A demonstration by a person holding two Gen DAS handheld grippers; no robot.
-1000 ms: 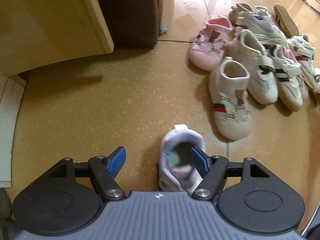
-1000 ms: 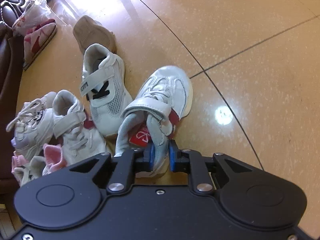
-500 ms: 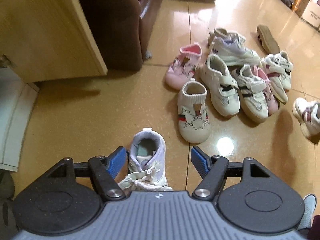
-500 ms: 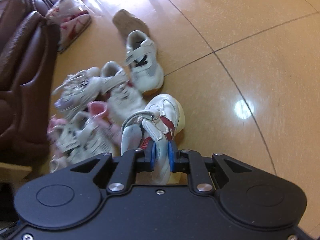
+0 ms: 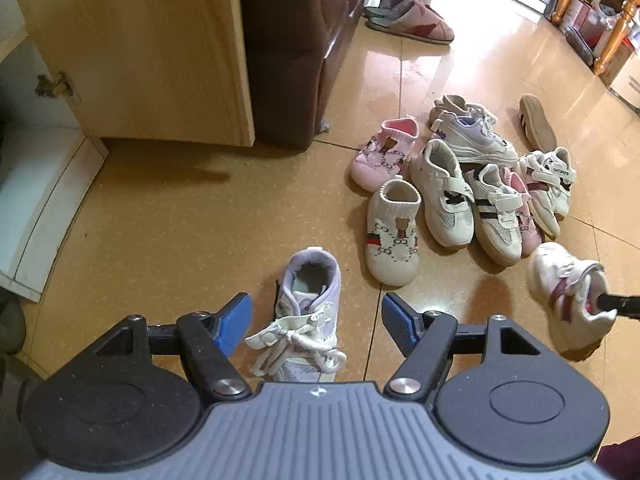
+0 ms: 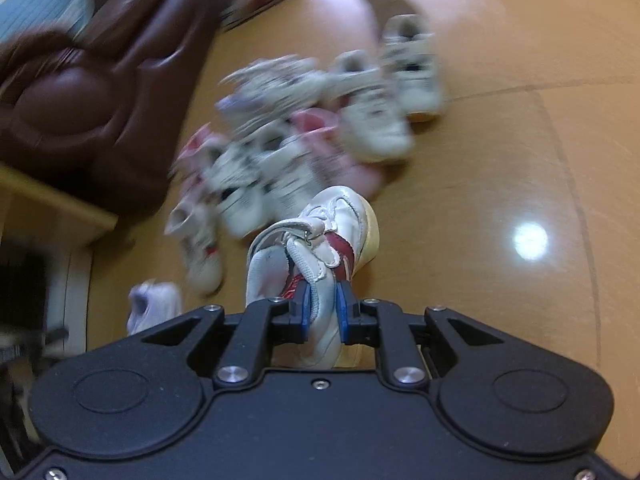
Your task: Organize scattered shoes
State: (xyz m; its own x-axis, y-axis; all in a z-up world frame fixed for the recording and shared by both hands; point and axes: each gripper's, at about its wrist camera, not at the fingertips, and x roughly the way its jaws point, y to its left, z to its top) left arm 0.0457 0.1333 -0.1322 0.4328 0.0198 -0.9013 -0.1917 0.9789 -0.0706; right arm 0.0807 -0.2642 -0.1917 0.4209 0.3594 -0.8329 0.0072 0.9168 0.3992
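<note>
**One sneaker carried, one set apart, the heap still waiting**

Left wrist view: the left gripper (image 5: 316, 322) hangs with its blue pads spread wide and nothing between them. Just beyond it, at lower centre, a small lilac-and-white lace-up sneaker (image 5: 306, 312) stands alone on the glossy tan tiled floor (image 5: 160, 220), heel away from the camera. The heap of small white and pink children's shoes (image 5: 460, 184) lies at centre right, well apart from it, with a cream knitted sock-shoe with a bear motif (image 5: 394, 236) at its near edge. At the right edge a white sneaker with dark red trim (image 5: 568, 292) hangs off the floor, a black finger reaching into its collar.

Right wrist view: the right gripper (image 6: 322, 312) is pinched on the collar and tongue of that same white-and-red sneaker (image 6: 320, 240), toe pointing away. The heap behind is smeared by motion; a brown leather sofa (image 6: 88, 80) fills the upper left.

To do this step well, I would keep the pinch firm, carry the shoe low toward the clear floor beside the lilac sneaker, and set the sole flat before letting go.

Only the left view shows the heap sharply and the spread pads; only the right view shows exactly where the pads bite the shoe.
</note>
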